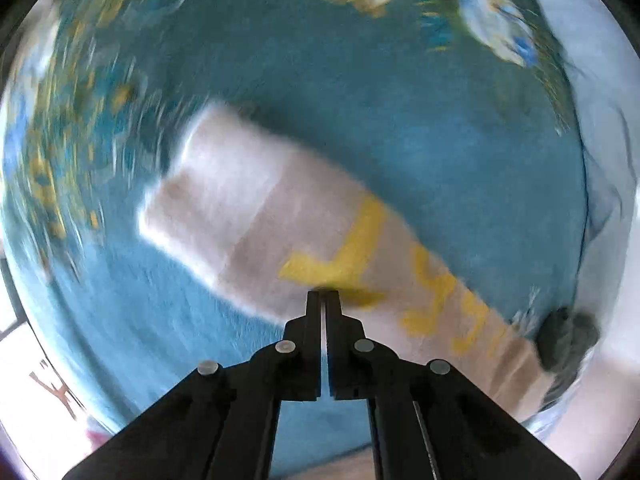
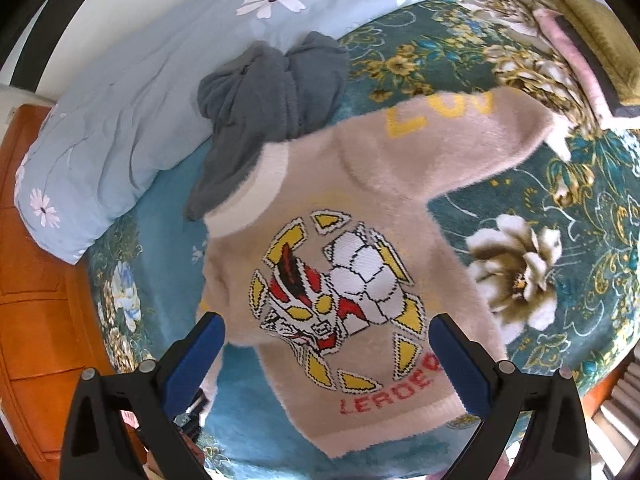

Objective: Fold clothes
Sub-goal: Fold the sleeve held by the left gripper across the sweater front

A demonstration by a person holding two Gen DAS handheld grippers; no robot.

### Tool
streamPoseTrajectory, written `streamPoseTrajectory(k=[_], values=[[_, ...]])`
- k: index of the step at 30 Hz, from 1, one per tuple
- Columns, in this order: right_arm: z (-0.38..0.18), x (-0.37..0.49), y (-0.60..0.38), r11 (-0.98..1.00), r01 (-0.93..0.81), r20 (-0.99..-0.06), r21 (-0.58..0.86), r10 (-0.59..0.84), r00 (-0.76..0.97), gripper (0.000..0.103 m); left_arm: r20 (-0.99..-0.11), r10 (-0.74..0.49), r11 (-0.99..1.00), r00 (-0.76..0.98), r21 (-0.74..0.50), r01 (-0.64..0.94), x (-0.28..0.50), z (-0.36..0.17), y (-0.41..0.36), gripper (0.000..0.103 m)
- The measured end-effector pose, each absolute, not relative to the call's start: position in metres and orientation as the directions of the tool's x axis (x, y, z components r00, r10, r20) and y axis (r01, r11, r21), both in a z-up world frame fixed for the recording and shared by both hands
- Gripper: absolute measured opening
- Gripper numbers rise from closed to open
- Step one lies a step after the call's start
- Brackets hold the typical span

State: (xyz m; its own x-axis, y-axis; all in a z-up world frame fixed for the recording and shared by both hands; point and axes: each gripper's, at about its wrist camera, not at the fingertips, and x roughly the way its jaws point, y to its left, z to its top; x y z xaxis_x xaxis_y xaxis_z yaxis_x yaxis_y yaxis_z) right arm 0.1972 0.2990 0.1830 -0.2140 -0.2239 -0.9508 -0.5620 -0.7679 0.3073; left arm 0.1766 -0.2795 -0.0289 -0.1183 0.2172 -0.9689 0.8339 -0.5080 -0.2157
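A beige fuzzy sweater (image 2: 360, 208) with a robot-head picture and red lettering lies flat on the floral bed cover (image 2: 560, 272). One sleeve with yellow letters (image 2: 460, 120) stretches to the upper right. My right gripper (image 2: 326, 332) is open and empty, hovering over the sweater's lower body. In the blurred left wrist view, my left gripper (image 1: 323, 294) is shut on the edge of the other sleeve (image 1: 256, 224), which has yellow letters and a pale cuff.
A crumpled grey garment (image 2: 264, 108) lies by the sweater's collar; it also shows in the left wrist view (image 1: 568, 340). A light blue daisy-print quilt (image 2: 120, 92) lies along the bed's left. An orange wooden bed frame (image 2: 36, 300) runs at left. Folded items (image 2: 588, 44) sit at top right.
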Motion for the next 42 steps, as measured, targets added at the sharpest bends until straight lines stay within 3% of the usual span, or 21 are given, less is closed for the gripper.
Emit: streamPoseTrajectory(k=[9, 14, 19, 24, 27, 29, 31, 37, 42], values=[[0.184, 0.197, 0.298, -0.746, -0.583, -0.945, 0.323, -0.226, -0.235, 0.103, -0.95, 0.023, -0.733, -0.312, -0.228, 0.641, 0.1, 0.049, -0.311, 0.0], [0.18, 0.2, 0.294, -0.736, -0.594, -0.945, 0.325, -0.228, -0.234, 0.103, -0.952, 0.076, -0.743, -0.296, -0.252, 0.62, 0.105, 0.039, -0.322, 0.0], [0.177, 0.206, 0.291, -0.735, -0.597, -0.946, 0.322, -0.228, -0.23, 0.103, -0.947, 0.243, -0.753, -0.208, -0.319, 0.575, 0.126, 0.022, -0.271, 0.0], [0.181, 0.214, 0.298, -0.765, -0.569, -0.951, 0.301, -0.199, -0.235, 0.103, -0.946, 0.31, -0.827, -0.091, -0.316, 0.465, 0.139, 0.015, -0.212, 0.001], [0.189, 0.22, 0.317, -0.771, -0.559, -0.947, 0.305, -0.181, -0.267, 0.103, -0.948, 0.306, -0.859, -0.085, -0.314, 0.405, 0.136, 0.026, -0.19, 0.011], [0.196, 0.222, 0.336, -0.769, -0.561, -0.942, 0.308, -0.163, -0.293, 0.103, -0.949, 0.293, -0.864, -0.114, -0.314, 0.394, 0.131, 0.041, -0.182, 0.028], [0.206, 0.225, 0.368, -0.757, -0.574, -0.934, 0.313, -0.134, -0.332, 0.103, -0.949, 0.275, -0.866, -0.154, -0.314, 0.389, 0.128, 0.058, -0.176, 0.032], [0.21, 0.241, 0.488, -0.617, -0.665, -0.881, 0.422, -0.104, -0.462, 0.103, -0.954, 0.184, -0.892, -0.235, -0.262, 0.368, 0.138, 0.11, -0.145, 0.032], [0.165, 0.257, 0.58, -0.455, -0.719, -0.845, 0.526, -0.181, -0.504, 0.103, -0.961, 0.08, -0.894, -0.265, -0.187, 0.408, 0.164, 0.145, -0.109, 0.032]])
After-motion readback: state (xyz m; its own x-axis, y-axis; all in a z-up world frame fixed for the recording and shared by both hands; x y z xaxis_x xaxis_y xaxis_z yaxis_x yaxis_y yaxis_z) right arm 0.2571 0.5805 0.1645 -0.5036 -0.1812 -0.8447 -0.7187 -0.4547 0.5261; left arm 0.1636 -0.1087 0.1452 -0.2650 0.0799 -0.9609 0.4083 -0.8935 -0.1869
